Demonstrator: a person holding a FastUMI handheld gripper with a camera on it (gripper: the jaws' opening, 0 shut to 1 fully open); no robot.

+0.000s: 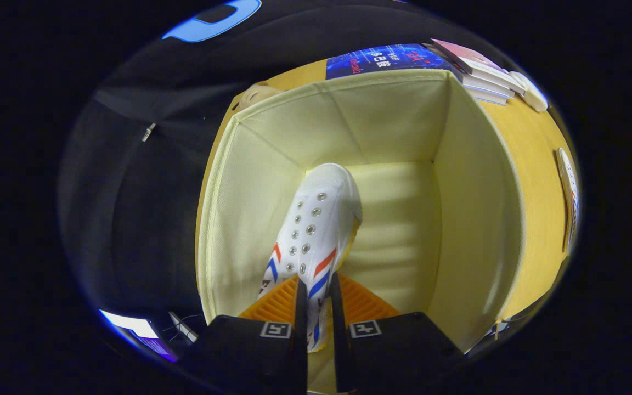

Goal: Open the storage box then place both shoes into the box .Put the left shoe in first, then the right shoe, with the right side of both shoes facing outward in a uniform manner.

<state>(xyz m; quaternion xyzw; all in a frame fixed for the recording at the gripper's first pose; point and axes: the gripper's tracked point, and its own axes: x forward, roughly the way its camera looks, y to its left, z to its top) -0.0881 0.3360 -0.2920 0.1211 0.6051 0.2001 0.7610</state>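
A pale yellow fabric storage box (475, 219) stands open on the wooden table, and I look down into it. My gripper (316, 296) is shut on a white shoe (319, 219) with metal eyelets and red and blue stripes. The shoe hangs toe down inside the box, close to its left wall, with the toe near the box floor. Both fingers press on the shoe's upper near the heel end. A second shoe (568, 200) lies on the table to the right of the box, seen only as a thin sliver.
Stacked books (486, 74) and a blue printed sheet (387, 59) lie on the wooden table (535, 164) behind the box. A small white object (532, 93) sits beside the books. The black booth wall rises to the left of the box.
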